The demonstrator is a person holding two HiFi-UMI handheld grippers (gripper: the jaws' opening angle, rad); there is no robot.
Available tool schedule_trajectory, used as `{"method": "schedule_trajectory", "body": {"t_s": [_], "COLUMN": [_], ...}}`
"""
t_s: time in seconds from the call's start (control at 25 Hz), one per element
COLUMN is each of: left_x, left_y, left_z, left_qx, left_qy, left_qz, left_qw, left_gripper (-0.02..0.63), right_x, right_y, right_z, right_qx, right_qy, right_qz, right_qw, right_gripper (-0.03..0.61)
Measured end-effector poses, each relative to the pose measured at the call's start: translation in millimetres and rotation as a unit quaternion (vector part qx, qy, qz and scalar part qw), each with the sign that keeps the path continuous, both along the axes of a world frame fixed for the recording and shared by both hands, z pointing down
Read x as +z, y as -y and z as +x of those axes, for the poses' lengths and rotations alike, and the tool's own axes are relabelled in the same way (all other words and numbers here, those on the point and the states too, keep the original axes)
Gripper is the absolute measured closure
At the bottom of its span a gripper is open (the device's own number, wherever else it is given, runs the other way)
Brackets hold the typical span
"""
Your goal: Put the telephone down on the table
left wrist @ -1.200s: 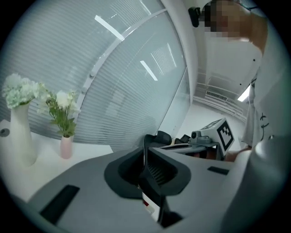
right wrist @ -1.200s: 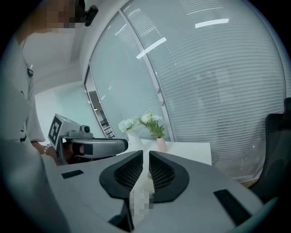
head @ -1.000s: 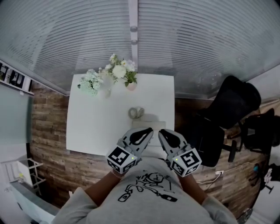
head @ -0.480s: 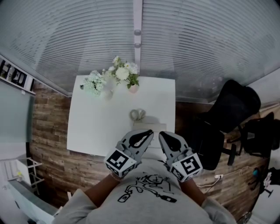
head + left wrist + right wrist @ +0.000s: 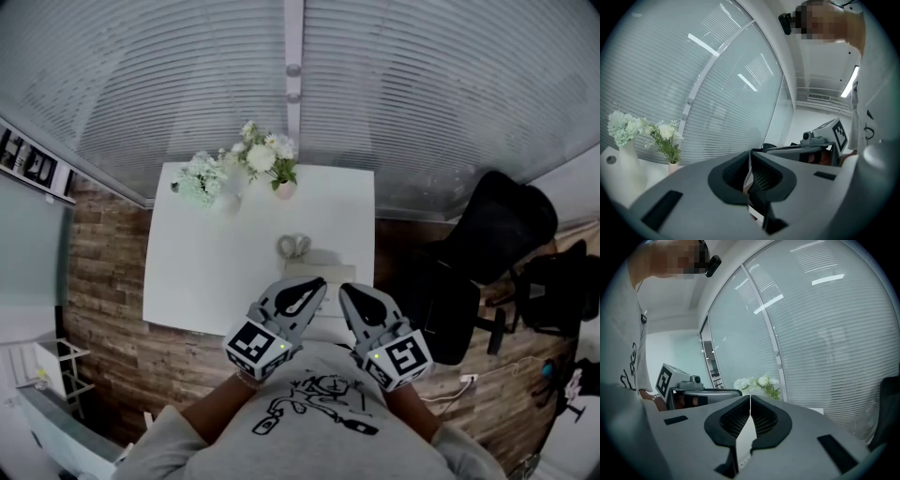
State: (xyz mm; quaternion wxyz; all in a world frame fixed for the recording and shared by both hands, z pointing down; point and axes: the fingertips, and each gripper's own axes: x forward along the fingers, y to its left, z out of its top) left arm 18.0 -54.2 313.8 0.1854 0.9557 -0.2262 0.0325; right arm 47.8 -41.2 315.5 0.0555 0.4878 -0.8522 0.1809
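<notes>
Since a second ago the desk [image 5: 202,267] and its flowers [image 5: 264,157] sit slightly lower in the head view, while both claws keep their place over the desk's near edge. Here the left claw [image 5: 317,280] and right claw [image 5: 345,285] point toward the far side, side by side, tips near each other. Just beyond them a pale, boxy telephone [image 5: 323,260] lies on the desk, with a small grey looped item [image 5: 293,245] at its far side.

From the left gripper view, the left claw is clenched on nothing, with the flowers at far left.

From the right gripper view, the right claw is likewise clenched and empty, with the flowers straight beyond it.
</notes>
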Motion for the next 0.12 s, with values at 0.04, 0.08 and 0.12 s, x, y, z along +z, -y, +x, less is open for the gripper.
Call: {"method": "schedule_trajectory", "body": {"t_s": [0.04, 0.08, 0.12], "left_x": [-0.5, -0.8, -1.0], "left_y": [-0.3, -0.6, -1.0], "left_z": [0.3, 0.5, 0.8], "left_qx": [-0.001, -0.002, -0.003], "left_qy": [-0.002, -0.003, -0.004], "left_qz": [0.001, 0.001, 0.001], "left_qw": [1.0, 1.0, 1.0], "left_gripper": [0.594, 0.594, 0.595], "right_x": [-0.6, -1.2, -1.7], "right_y": [-0.3, -0.6, -0.9], "right_z": [0.5, 1.1, 1.7], "right_qx": [0.0, 0.001, 0.002], "right_qy": [-0.001, -0.003, -0.004], "right_qz": [0.001, 0.003, 0.004], "right_qw": [1.0, 1.0, 1.0], "right_gripper": [0.541, 0.541, 0.541]}}
